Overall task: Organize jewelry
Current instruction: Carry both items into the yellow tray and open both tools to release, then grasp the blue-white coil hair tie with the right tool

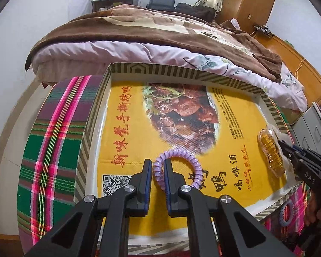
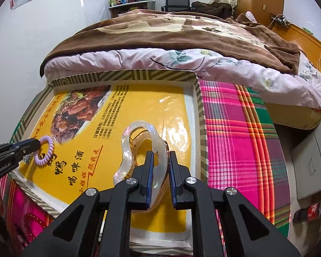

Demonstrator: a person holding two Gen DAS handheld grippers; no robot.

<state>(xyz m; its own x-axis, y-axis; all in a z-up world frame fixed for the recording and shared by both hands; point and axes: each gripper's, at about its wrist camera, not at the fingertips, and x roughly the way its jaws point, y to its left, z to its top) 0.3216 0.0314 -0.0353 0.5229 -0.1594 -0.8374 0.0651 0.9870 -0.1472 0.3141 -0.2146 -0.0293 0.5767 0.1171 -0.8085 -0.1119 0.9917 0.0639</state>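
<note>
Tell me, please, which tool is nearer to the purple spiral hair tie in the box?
Left. The left tool has the purple hair tie between its fingers, while the right tool is across the box, gripping the clear hair clip.

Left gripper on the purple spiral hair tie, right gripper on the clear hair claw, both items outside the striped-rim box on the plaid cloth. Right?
Not outside: both wrist views show the purple spiral hair tie and clear iridescent hair claw over the yellow liner inside the striped-rim cardboard box. The left gripper and right gripper match.

My tray's [image 1: 109,79] far half lies bare; its walls fence me in, the bed [image 1: 152,49] close behind.
</note>
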